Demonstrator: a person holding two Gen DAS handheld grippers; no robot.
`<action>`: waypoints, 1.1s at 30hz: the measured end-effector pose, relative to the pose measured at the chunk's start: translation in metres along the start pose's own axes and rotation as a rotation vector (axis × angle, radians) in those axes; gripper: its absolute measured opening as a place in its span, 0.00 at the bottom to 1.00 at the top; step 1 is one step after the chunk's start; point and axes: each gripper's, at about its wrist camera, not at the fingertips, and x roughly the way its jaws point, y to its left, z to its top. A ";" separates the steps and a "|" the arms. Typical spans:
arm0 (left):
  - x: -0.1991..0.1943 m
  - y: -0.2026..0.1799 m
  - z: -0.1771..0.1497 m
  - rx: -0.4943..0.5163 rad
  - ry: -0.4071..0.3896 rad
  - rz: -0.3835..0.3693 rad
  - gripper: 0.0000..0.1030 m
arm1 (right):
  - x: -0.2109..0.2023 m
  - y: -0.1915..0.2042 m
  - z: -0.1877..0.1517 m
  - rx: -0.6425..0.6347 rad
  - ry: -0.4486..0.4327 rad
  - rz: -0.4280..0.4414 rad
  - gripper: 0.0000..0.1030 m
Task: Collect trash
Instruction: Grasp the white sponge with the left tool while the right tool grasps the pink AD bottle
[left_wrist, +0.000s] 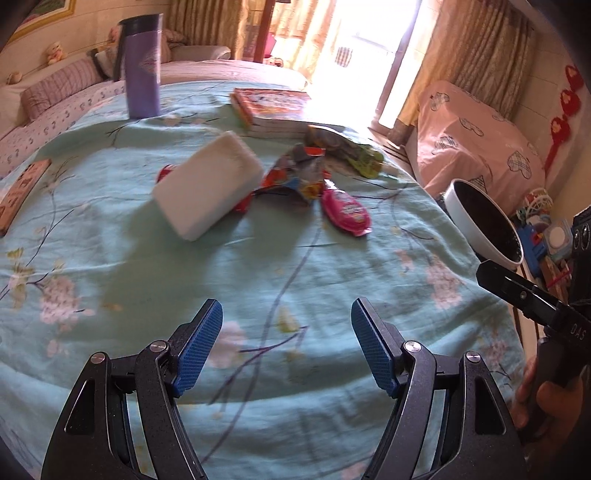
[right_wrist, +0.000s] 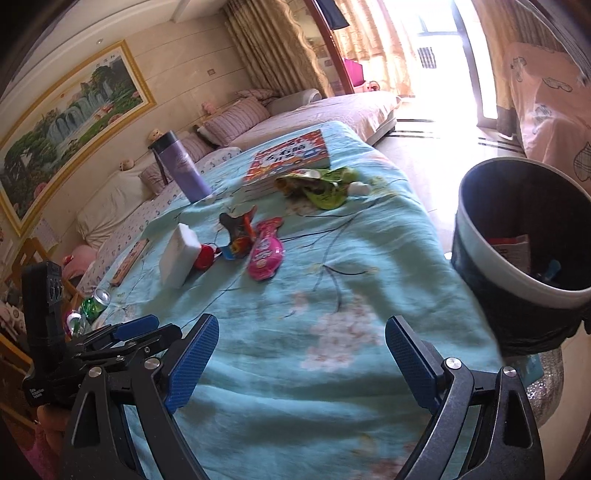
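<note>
Snack wrappers lie mid-table on the teal flowered cloth (left_wrist: 258, 266): a pink one (left_wrist: 345, 212) (right_wrist: 265, 253), a crumpled orange-blue one (left_wrist: 295, 177) (right_wrist: 238, 230), a green-yellow one (left_wrist: 347, 149) (right_wrist: 321, 186) and a red piece (right_wrist: 204, 256) beside a white tissue pack (left_wrist: 208, 186) (right_wrist: 177, 256). A white bin with a black liner (right_wrist: 517, 236) (left_wrist: 484, 225) stands off the table's right edge, with trash inside. My left gripper (left_wrist: 287, 347) is open and empty above the near cloth. My right gripper (right_wrist: 301, 363) is open and empty too.
A purple flask (left_wrist: 142, 70) (right_wrist: 183, 170) stands at the far left. A stack of books (left_wrist: 275, 109) (right_wrist: 290, 157) lies at the far end. A flat booklet (left_wrist: 22, 192) lies at the left edge. Drink cans (right_wrist: 92, 306) stand beyond the left edge. A sofa runs behind.
</note>
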 end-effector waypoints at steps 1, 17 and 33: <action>-0.001 0.005 0.000 -0.009 -0.002 0.004 0.72 | 0.003 0.004 0.000 -0.004 0.004 0.001 0.90; 0.006 0.044 0.029 0.071 -0.033 0.099 0.73 | 0.044 0.029 0.012 -0.009 0.029 0.017 0.75; 0.046 0.053 0.066 0.277 -0.048 0.108 0.89 | 0.108 0.040 0.044 -0.065 0.108 -0.009 0.68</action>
